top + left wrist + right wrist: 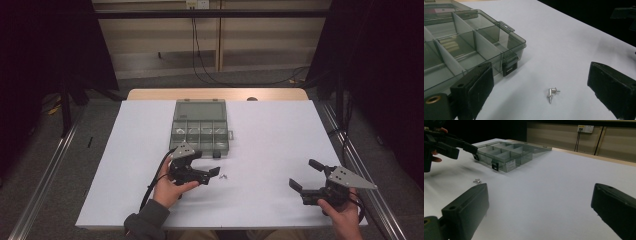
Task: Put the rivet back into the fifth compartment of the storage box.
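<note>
1. On the white table (280, 150), just in front of the box (201, 129), lie two small metal screws (552, 93). They touch each other and make a little corner shape. In the high view they are a small spot (224, 176) just to the right of the left gripper (216, 171).
2. Left gripper (541, 85) is open; its two black jaws stand wide apart, one on each side of the screws, and hold nothing. One jaw is very near the front wall of the box.
3. Right gripper (306, 175) is open too and holds nothing. It is well apart from the screws, at the right side of the table.
4. I judge that the screws are very light, hard and smooth. They will not break, but they can roll or jump away if a jaw pushes them from the side.
5. Best place to take hold, I think, is across the shank of one screw, with the jaws low on the table surface. The pads (480, 91) look flat and broad, so a slow closing is needed, or the screw slips out.
6. Box has its lid open and clear compartments; the latch (509, 67) at its front faces the screws.
</note>
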The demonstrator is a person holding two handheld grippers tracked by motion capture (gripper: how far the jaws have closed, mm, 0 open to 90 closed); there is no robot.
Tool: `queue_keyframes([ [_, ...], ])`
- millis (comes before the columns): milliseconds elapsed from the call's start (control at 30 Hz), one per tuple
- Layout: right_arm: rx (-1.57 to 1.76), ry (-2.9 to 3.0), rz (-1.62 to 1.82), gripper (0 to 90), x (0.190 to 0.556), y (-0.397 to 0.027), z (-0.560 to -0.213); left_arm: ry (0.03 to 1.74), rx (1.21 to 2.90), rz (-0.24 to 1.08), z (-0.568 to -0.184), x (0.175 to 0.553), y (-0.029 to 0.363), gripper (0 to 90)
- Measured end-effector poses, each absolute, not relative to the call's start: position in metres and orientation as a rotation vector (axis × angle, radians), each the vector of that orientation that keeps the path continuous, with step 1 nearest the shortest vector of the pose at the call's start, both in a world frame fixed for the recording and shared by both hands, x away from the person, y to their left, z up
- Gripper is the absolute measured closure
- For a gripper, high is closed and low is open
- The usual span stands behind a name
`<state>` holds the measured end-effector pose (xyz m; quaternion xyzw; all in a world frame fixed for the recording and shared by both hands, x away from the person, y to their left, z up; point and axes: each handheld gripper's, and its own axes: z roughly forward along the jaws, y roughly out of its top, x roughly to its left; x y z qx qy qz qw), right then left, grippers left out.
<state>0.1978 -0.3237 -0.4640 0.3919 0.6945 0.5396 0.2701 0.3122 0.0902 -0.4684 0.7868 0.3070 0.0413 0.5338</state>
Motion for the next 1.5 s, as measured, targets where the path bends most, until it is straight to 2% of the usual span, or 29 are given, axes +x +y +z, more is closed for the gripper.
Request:
queue_keyframes([
  [333, 1.056, 1.871, 1.455, 1.3, 0.198, -0.323, -0.464, 0.715, 1.903, 0.095, -0.471, 0.31, 0.081, 7.9],
  [533, 1.053, 1.875, 1.453, 1.3, 0.198, -0.323, -0.464, 0.721, 1.921, 0.097, -0.471, 0.309, 0.078, 14.2],
  [667, 1.055, 1.873, 1.455, 1.3, 0.198, -0.323, -0.464, 0.727, 1.945, 0.07, -0.473, 0.309, 0.076, 23.4],
  [733, 1.054, 1.874, 1.452, 1.3, 0.198, -0.324, -0.464, 0.728, 1.968, 0.065, -0.475, 0.31, 0.075, 35.0],
  [833, 1.051, 1.877, 1.447, 1.3, 0.198, -0.323, -0.464, 0.709, 2.009, 0.075, -0.479, 0.31, 0.071, 46.9],
  [1100, 1.045, 1.881, 1.438, 1.3, 0.198, -0.323, -0.464, 0.695, 2.051, 0.049, -0.485, 0.31, 0.064, 64.1],
  [1500, 1.049, 1.881, 1.436, 1.3, 0.197, -0.323, -0.464, 0.689, 2.118, 0.025, -0.488, 0.31, 0.058, 73.5],
])
